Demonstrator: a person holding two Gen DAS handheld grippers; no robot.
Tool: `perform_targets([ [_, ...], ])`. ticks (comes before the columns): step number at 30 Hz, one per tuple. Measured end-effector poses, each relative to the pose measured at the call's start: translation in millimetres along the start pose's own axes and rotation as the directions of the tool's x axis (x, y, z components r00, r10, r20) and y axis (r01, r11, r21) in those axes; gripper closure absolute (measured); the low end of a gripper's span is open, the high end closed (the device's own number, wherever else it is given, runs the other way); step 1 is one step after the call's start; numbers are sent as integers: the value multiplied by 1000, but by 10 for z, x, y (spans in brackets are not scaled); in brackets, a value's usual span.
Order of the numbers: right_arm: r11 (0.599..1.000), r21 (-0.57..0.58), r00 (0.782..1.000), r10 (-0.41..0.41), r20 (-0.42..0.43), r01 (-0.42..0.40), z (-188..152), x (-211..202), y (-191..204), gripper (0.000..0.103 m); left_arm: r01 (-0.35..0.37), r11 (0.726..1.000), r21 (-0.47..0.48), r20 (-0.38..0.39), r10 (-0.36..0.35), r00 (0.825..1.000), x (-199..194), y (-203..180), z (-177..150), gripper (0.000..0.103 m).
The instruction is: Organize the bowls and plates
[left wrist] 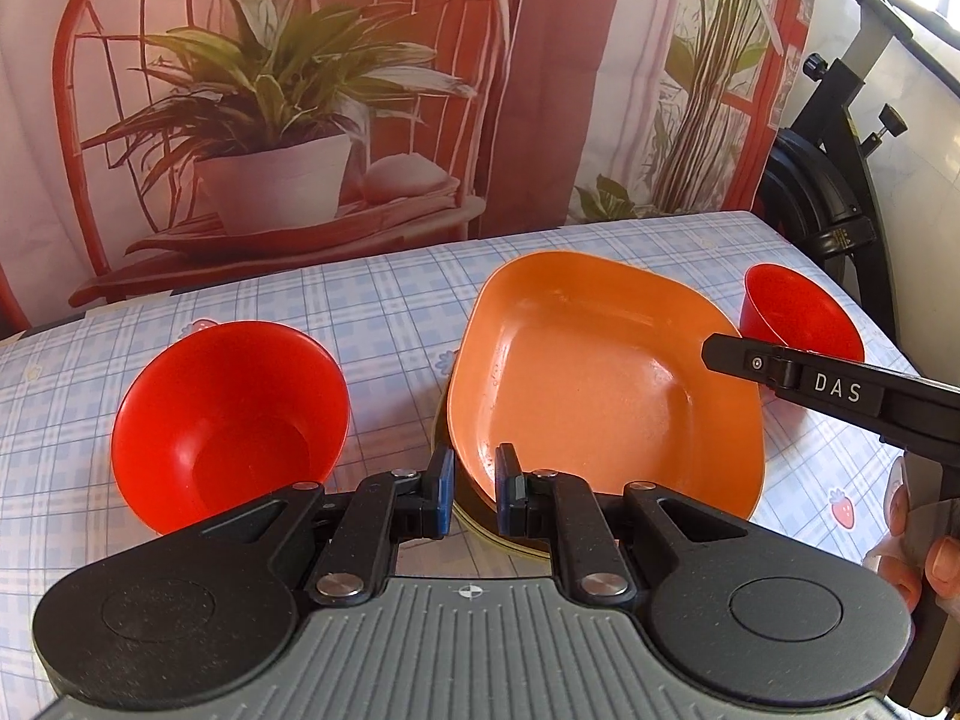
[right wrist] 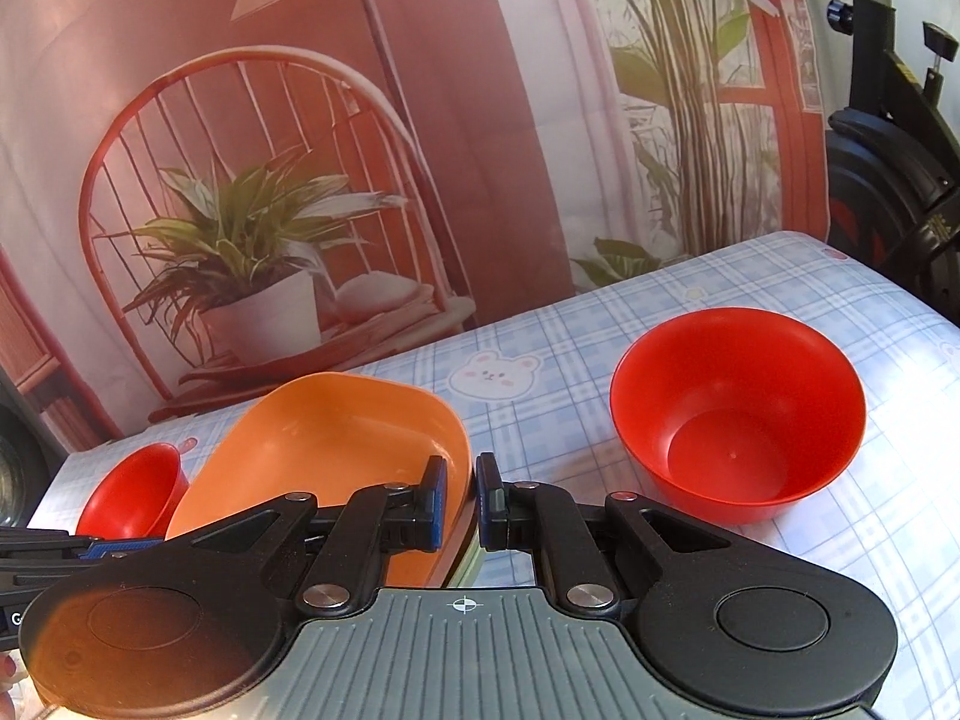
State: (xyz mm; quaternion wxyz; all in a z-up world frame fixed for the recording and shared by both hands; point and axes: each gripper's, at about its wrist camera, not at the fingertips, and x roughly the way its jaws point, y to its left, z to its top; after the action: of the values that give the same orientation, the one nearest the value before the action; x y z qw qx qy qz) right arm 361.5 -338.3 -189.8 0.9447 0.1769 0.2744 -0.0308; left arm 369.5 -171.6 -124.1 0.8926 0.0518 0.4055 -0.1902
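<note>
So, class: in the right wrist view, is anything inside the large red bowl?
No, the red bowl shows only its bare red floor and walls.

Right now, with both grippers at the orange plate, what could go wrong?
1. The left gripper and right gripper each straddle only the thin rim of the square orange plastic plate; uneven lifting could tilt or drop it.
2. It sits on another darker plate, which might drag along.
3. The round red plastic bowl and the second red bowl flank the plate closely and could be knocked.
</note>
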Motion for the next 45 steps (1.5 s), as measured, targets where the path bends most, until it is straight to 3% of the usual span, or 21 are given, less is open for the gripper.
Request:
perform_targets([
  [8, 999, -26, 1000, -18, 1, 18, -47, 15, 36, 92, -24, 1000, 6, -10, 24, 1000, 52, -2, -12, 88],
  [12, 1000, -10, 1000, -24, 20, 24, -48, -44, 14, 85, -14, 1000, -18, -16, 14, 1000, 31, 24, -7, 87],
  [14, 1000, -11, 999, -24, 29, 24, -47, -95, 16, 85, -9, 1000, -26, -8, 8, 1000, -16, 28, -5, 85],
  [17, 1000, -16, 999, -13, 34, 14, -44, -160, 61, 85, -6, 999, -36, 24, 7, 1000, -149, 64, -8, 74],
  [21, 996, -73, 999, 44, 25, -42, 3, -223, 238, 85, -2, 999, -42, 62, 4, 998, -386, 186, -21, 72],
  [28, 953, -227, 980, 196, -34, -199, 94, -145, 699, 85, -95, 987, -130, 115, 111, 987, -700, 764, -20, 72],
  [33, 918, -314, 970, 231, -74, -242, 101, -4, 1021, 85, -143, 968, -206, 99, 166, 981, -620, 1081, -25, 71],
  [38, 909, -314, 961, 250, -115, -274, 106, 92, 1166, 85, -155, 954, -255, 52, 174, 983, -348, 1240, -68, 71],
  [42, 892, -338, 952, 259, -164, -301, 115, 211, 1293, 85, -136, 950, -282, 49, 156, 987, -255, 1268, -120, 73],
  [45, 873, -358, 939, 268, -213, -331, 116, 357, 1405, 85, -114, 950, -289, 53, 135, 989, -231, 1261, -151, 91],
])
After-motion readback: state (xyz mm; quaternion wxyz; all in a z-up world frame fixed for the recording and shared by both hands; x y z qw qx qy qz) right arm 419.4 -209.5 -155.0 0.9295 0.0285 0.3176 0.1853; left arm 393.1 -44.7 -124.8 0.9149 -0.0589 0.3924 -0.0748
